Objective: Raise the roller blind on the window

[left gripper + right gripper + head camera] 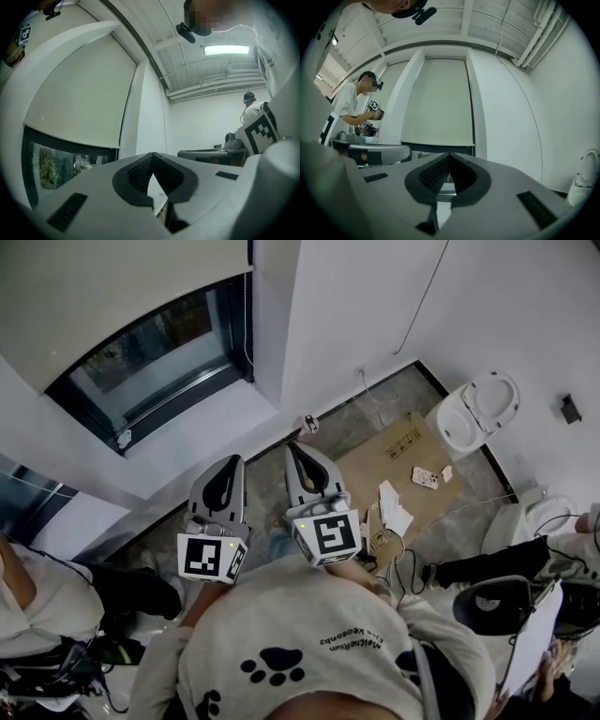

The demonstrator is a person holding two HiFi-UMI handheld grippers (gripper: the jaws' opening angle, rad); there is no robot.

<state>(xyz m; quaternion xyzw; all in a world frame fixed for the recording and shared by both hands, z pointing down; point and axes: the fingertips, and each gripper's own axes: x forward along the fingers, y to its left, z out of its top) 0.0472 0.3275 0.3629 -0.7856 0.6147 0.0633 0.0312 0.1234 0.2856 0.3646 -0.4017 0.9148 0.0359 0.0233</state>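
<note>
The pale roller blind point(112, 306) covers most of the window and leaves a strip of glass point(155, 367) bare at the bottom. A thin cord point(247, 324) runs down the window's right edge. Both grippers are held side by side in front of me and point towards the window wall, well short of it. My left gripper point(229, 467) is shut with nothing in it, and so is my right gripper point(299, 450). The left gripper view has the blind point(79, 103) above its closed jaws point(152, 155). The blind point(438, 103) stands straight ahead of the closed jaws point(449, 154) in the right gripper view.
A white sill point(187, 432) runs below the window. A flat cardboard sheet point(403, 451) with papers lies on the floor to the right, and a toilet point(478, 409) stands beyond it. Cables trail over the floor. One person point(37, 606) is at the left, another point(525, 559) at the right.
</note>
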